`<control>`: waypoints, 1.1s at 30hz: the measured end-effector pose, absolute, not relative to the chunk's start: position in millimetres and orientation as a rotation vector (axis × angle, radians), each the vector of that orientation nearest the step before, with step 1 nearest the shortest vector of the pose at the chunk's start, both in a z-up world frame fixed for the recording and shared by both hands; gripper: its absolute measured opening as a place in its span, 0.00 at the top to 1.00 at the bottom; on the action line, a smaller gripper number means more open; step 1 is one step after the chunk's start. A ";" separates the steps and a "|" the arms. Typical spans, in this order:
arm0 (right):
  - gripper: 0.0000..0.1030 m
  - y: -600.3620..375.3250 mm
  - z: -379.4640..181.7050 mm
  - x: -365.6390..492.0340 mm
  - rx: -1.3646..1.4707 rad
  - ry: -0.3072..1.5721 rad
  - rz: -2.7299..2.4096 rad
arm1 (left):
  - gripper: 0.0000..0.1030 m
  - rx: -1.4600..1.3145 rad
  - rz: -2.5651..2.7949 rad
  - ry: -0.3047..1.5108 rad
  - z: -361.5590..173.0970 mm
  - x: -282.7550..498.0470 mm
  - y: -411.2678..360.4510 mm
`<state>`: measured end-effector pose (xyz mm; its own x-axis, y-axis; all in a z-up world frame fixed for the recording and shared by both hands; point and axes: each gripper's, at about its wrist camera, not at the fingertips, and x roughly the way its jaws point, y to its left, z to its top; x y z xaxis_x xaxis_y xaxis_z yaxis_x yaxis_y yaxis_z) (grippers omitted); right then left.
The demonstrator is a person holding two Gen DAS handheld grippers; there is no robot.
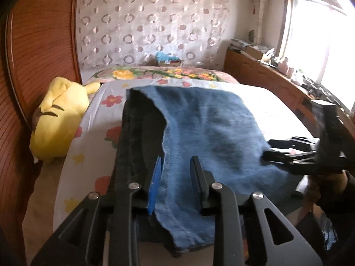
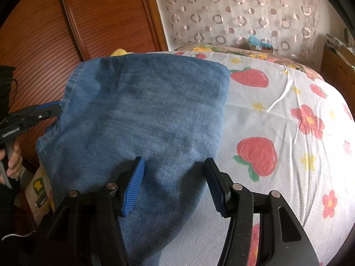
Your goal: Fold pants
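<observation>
Blue pants (image 2: 142,119) folded flat on the bed (image 2: 277,119), both grippers spread apart over the near end.
Left gripper (image 1: 176,173): fingers released, straddling the pants' left edge where the dark lining (image 1: 142,128) shows; no cloth pinched. Right gripper (image 2: 175,175): fingers released, one over denim, the other over the pants' right edge onto bare sheet. Far fold edge lies straight across the bed. Right of the pants is open strawberry-print sheet. Left side tight: yellow plush toy (image 1: 60,119) near the pants' left edge, wooden wall panel (image 1: 33,44) behind it. Wooden sideboard (image 1: 266,75) runs along the bed's right side.
</observation>
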<state>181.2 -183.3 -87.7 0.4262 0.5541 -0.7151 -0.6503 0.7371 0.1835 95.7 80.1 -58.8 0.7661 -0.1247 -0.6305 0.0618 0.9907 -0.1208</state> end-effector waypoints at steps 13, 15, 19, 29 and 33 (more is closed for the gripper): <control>0.45 -183.4 -87.9 181.2 -0.128 0.843 0.755 | 0.75 -0.054 -0.186 0.677 -53.5 80.5 23.7; 0.45 -183.5 -87.8 181.5 -0.128 0.843 0.755 | 0.75 -0.047 -0.190 0.685 -57.4 81.5 18.5; 0.45 -183.2 -87.8 181.1 -0.128 0.843 0.755 | 0.75 -0.047 -0.193 0.719 -68.7 85.6 13.3; 0.45 -187.3 -83.8 178.4 -0.109 0.885 0.746 | 0.75 -0.059 -0.182 0.782 -98.8 91.5 10.3; 0.45 -192.0 -80.6 164.7 -0.134 0.883 0.722 | 0.75 -0.056 -0.180 0.787 -106.7 90.1 9.2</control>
